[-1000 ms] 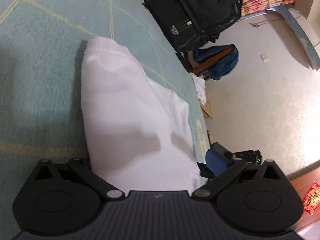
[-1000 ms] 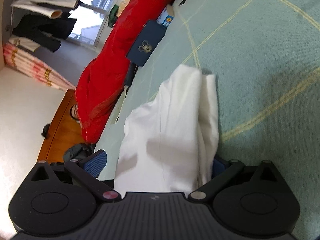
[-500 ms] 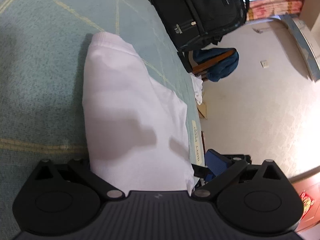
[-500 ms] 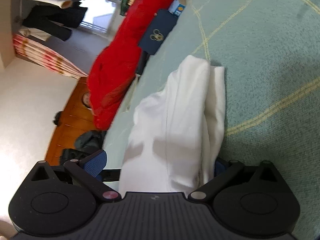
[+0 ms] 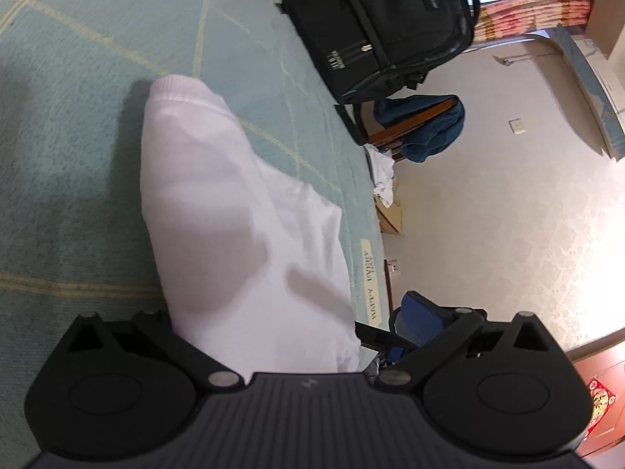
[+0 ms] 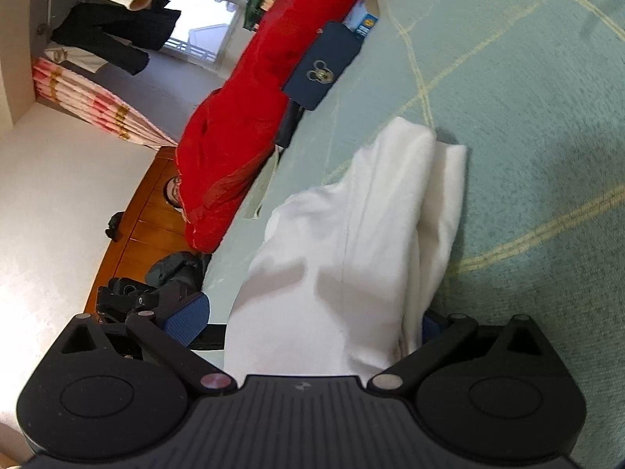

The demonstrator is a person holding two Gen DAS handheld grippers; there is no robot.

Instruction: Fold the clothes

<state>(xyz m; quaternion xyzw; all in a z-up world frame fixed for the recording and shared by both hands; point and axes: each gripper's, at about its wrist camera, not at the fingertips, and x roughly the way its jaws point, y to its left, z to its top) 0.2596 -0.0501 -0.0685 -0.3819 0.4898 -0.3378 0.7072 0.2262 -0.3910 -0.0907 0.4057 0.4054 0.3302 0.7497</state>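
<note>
White garment (image 5: 242, 234) lies folded on the teal bedspread (image 5: 70, 179), between our 2 grippers.

Our left gripper (image 5: 289, 320) and right gripper (image 6: 312, 312) both reach low with fingers spread wide around the cloth, not clamped. A black backpack (image 5: 383, 23) and red quilt (image 6: 250, 109) flank the bed.

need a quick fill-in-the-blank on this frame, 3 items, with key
1. The folded garment lying between the fingers of both hand-held grippers is ____ in colour.
2. It rests on a pale ____ blanket with thin yellow lines.
3. In the left wrist view, the bag at the bed's edge is a black ____.

Missing words: white; green; backpack
</note>
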